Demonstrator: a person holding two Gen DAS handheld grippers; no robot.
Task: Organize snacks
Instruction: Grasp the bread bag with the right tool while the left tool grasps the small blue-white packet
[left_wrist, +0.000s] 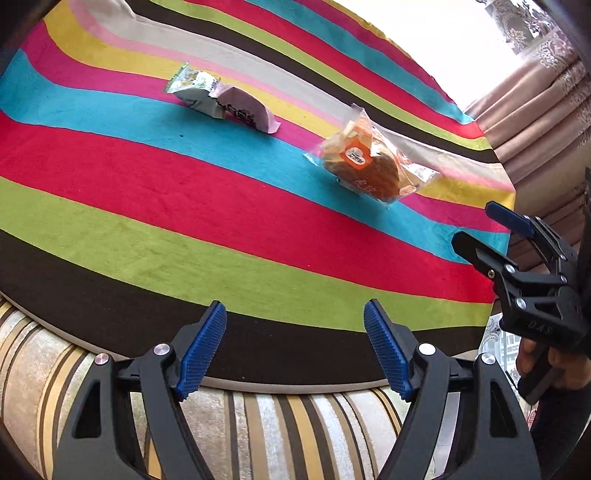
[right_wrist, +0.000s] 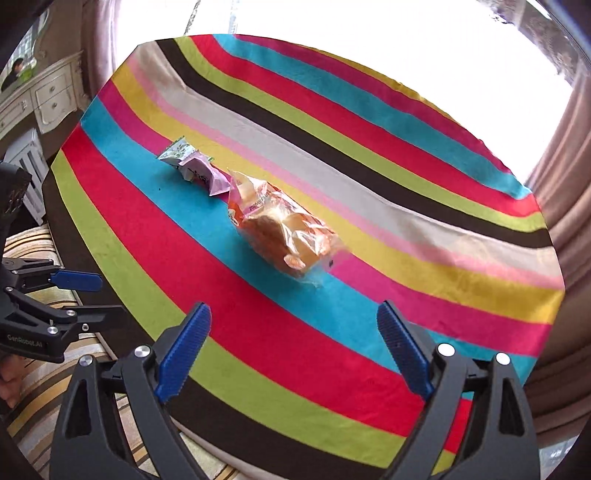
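Three snacks lie on a striped mat (left_wrist: 184, 206). A clear bag of orange-brown bread (left_wrist: 365, 162) lies on the blue stripe; it also shows in the right wrist view (right_wrist: 284, 236). A green-white packet (left_wrist: 194, 86) and a pale pink packet (left_wrist: 247, 110) touch each other further left; both show in the right wrist view, green (right_wrist: 177, 153) and pink (right_wrist: 207, 175). My left gripper (left_wrist: 295, 347) is open and empty at the mat's near edge. My right gripper (right_wrist: 295, 350) is open and empty, short of the bread bag. Each gripper shows in the other's view, the right one (left_wrist: 476, 229) and the left one (right_wrist: 99, 295).
The mat (right_wrist: 369, 184) lies on a striped sofa cushion (left_wrist: 258, 424). Curtains (left_wrist: 546, 122) hang at the right by a bright window. A white dresser (right_wrist: 48, 96) stands at the far left.
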